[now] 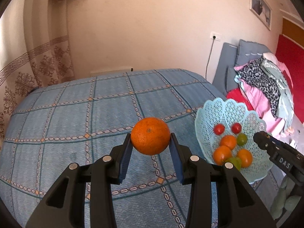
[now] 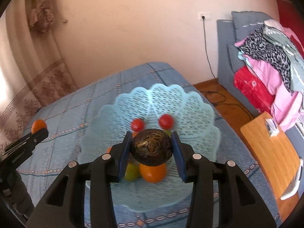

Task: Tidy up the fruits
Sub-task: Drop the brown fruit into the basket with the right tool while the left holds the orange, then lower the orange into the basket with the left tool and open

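Left gripper [image 1: 151, 142] has its fingers [image 1: 125, 152] clamped on an orange [image 1: 150, 135], one pad on each side, fruit lifted above the bed [image 1: 66, 117]. The orange's stem dimple faces the camera. The bed cover is blue with a checked chain pattern.

Right gripper [image 2: 152, 148] grips a dark fruit [image 2: 152, 149], brownish black with a mottled, wrinkled skin, pinched between both blue pads. It hangs right over the basket [image 2: 190, 102], which is a light blue lattice bowl with a scalloped rim, sitting on the bed near its right edge.

In the basket in the left wrist view: two red tomatoes [image 1: 219, 128] side by side at the back, three small oranges [image 1: 228, 142] bunched in the middle and front, and two green fruits [image 1: 241, 139], one beside the oranges, one at the front partly hidden by the left gripper. In the right wrist view most of that is blocked by the dark fruit; both tomatoes, one orange and a green fruit show around it.

The right gripper shows at the right edge of the left wrist view, beside the basket. The left gripper with its orange shows at the far left of the right wrist view, well apart from the basket.

Off the bed: a grey sofa [image 2: 226, 47] piled with blankets [image 2: 266, 60], a wooden board [image 2: 271, 146] at right, and a curtain [image 1: 28, 66] at left.
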The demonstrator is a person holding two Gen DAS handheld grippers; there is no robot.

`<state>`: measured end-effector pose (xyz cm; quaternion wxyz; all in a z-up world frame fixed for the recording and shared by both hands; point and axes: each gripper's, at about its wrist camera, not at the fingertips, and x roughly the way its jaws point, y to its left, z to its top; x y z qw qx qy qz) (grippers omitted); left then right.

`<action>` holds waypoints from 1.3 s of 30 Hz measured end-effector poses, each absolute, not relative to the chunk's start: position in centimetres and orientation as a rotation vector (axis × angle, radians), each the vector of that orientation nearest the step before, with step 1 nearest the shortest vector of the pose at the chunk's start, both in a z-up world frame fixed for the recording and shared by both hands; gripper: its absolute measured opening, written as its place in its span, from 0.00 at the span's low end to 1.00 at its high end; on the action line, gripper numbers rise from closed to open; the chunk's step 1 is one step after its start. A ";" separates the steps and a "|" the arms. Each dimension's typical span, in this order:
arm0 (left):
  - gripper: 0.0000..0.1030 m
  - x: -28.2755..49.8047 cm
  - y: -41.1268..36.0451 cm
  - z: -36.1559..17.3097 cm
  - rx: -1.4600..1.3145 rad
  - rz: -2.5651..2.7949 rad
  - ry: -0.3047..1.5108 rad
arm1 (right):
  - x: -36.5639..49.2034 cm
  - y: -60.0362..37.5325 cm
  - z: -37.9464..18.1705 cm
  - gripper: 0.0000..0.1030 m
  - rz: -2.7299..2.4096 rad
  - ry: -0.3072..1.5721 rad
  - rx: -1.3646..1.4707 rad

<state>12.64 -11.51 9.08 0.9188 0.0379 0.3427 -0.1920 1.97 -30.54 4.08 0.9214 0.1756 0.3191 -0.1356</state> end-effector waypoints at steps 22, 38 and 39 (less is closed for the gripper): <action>0.38 11.9 -13.4 8.0 0.122 -0.440 0.709 | 0.5 -33.6 3.9 0.64 -0.329 0.590 0.471; 0.38 10.3 -18.4 8.4 0.165 -0.533 0.687 | -0.7 -34.7 4.8 0.64 -0.312 0.535 0.515; 0.38 10.3 -18.8 8.3 0.167 -0.534 0.688 | -0.8 -34.7 4.9 0.64 -0.311 0.533 0.517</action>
